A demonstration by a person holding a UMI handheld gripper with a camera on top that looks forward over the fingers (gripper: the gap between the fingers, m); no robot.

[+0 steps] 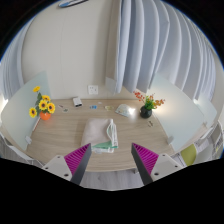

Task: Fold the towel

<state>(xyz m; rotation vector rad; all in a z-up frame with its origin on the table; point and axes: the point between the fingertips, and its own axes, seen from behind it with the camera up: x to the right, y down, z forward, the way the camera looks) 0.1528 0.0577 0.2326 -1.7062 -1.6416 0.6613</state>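
A light grey-green towel (100,134) lies folded into a small bundle on the wooden table (70,125), near its front edge. My gripper (112,162) is open and empty, held above and in front of the table. Its two fingers, with magenta pads (78,158), stand wide apart. The towel lies just ahead of the fingers, slightly toward the left one, and nothing is between them.
A pot of yellow flowers (42,105) stands at the table's left. A dark vase with orange flowers (147,106) stands at the right. Small items (78,101) and a card (93,90) lie at the back. White curtains (150,45) hang behind.
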